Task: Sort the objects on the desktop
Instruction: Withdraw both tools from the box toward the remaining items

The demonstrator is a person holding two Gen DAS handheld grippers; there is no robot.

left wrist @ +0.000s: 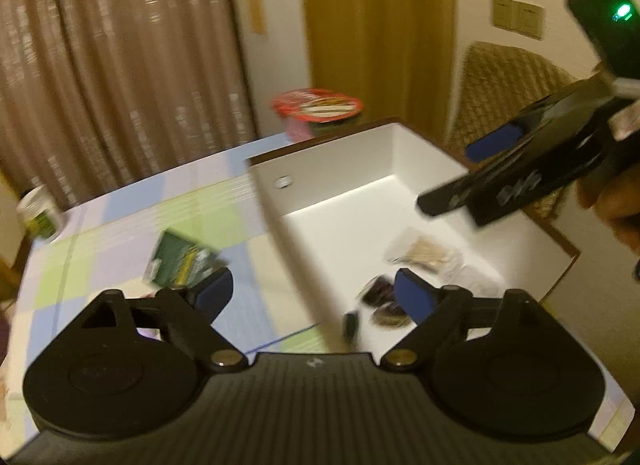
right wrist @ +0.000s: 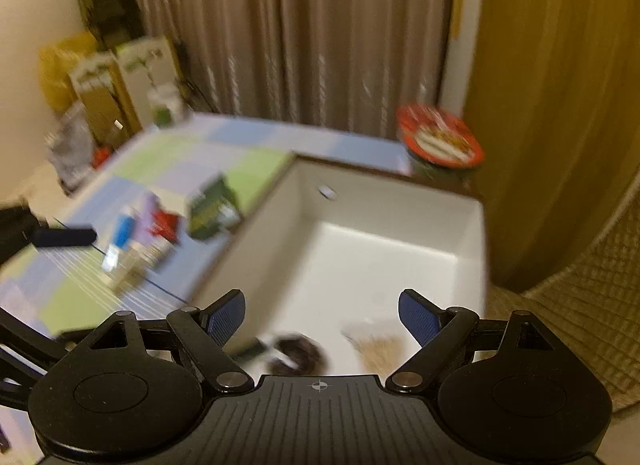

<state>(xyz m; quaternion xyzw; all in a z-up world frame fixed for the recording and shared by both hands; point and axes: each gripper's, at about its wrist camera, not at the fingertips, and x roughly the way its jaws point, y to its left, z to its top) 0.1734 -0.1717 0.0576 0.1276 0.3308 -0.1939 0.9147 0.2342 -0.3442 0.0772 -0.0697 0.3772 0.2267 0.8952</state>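
Observation:
A white box stands on the checked tablecloth. On its floor lie a clear packet of pale sticks and dark round items. My left gripper hangs open above the box's near left wall, nothing between its blue pads. A green packet lies on the cloth just beyond its left finger. The right gripper shows over the box's right side. In the right wrist view my right gripper is open and empty above the box, with the pale sticks and dark items below.
A red-lidded bowl stands behind the box. A green-labelled cup sits at the table's far left corner. Several small packets and the green packet lie on the cloth left of the box. A wicker chair stands at right.

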